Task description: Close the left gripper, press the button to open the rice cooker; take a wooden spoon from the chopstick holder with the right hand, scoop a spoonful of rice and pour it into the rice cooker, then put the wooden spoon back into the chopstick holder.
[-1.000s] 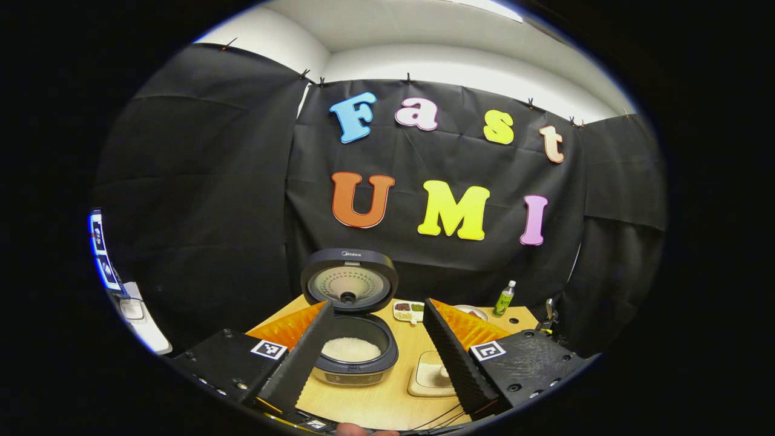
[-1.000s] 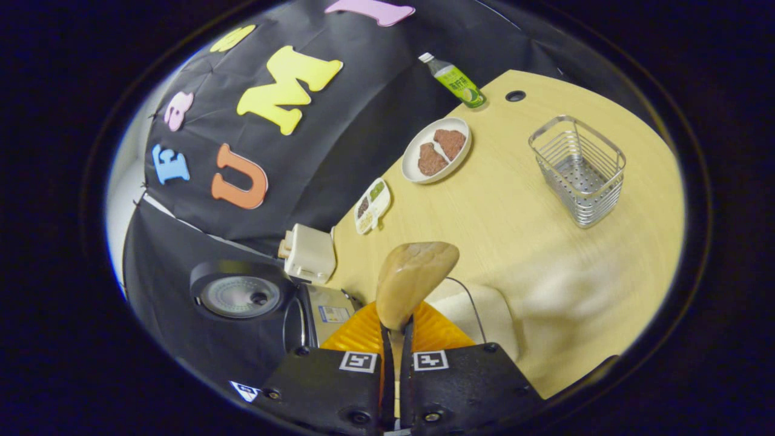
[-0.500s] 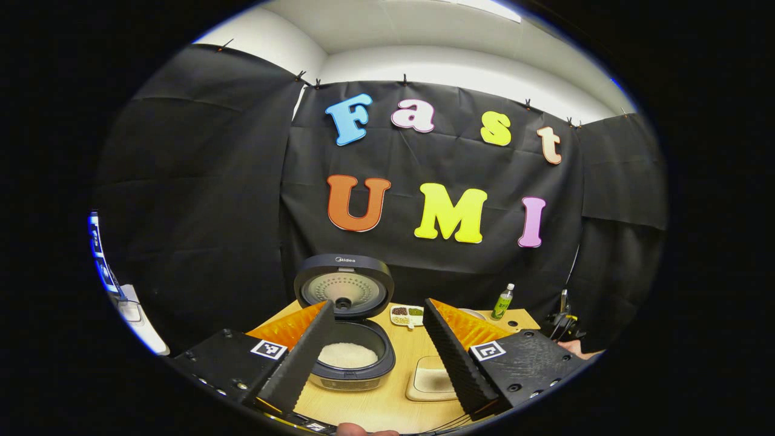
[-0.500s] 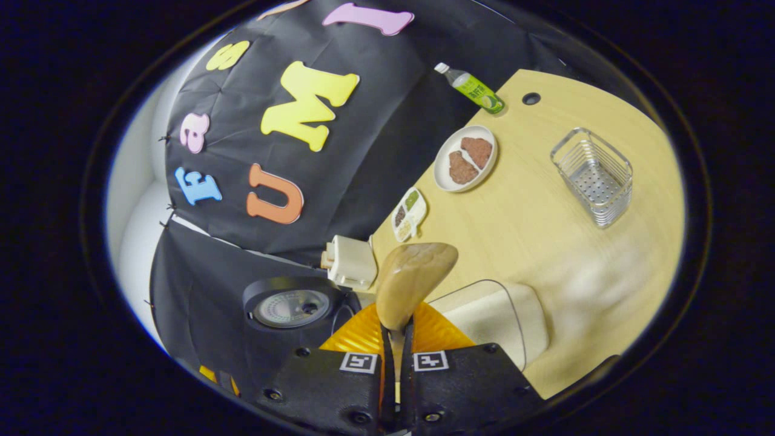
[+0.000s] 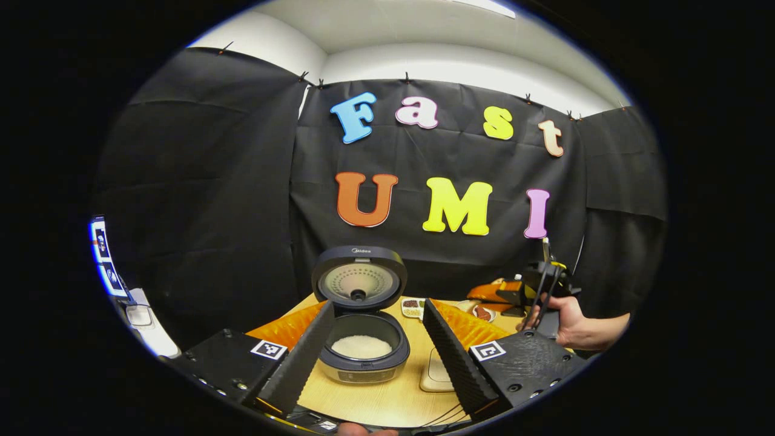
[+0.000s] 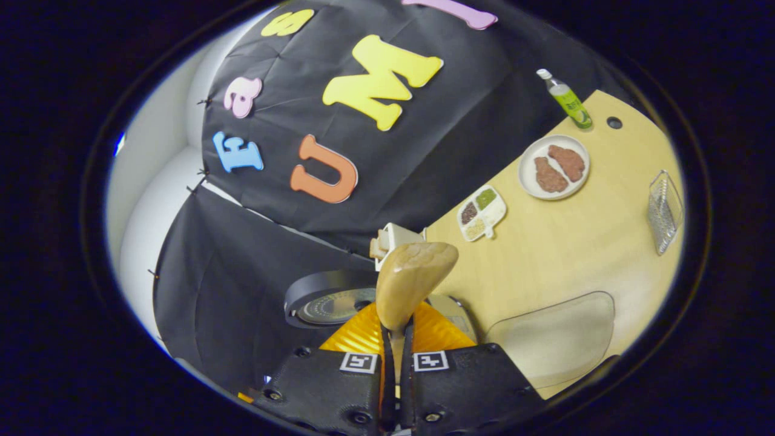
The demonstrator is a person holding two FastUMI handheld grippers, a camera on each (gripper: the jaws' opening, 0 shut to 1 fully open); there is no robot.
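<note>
The rice cooker (image 5: 362,354) stands open on the table with its lid (image 5: 358,283) upright and white rice in the pot. My left gripper (image 5: 378,357) hangs open in front of it, one finger to each side of the pot, touching nothing. In the right gripper view my right gripper (image 6: 396,339) is shut on the handle of the wooden spoon (image 6: 415,275), whose bowl sticks up ahead of the fingers, over the cooker lid (image 6: 330,303). The metal chopstick holder (image 6: 664,211) stands far off at the right. The shallow rice tray (image 6: 554,336) lies beside the cooker.
A plate with brown food (image 6: 554,166), a small divided dish (image 6: 481,213), a green bottle (image 6: 566,100) and a white box (image 6: 390,239) stand along the back of the wooden table (image 6: 575,254). A hand (image 5: 575,327) holds the other gripper right of the cooker.
My right gripper has swung left with the spoon toward the cooker; the holder slid to the edge of its view. That gripper and its hand have come into the left gripper view.
</note>
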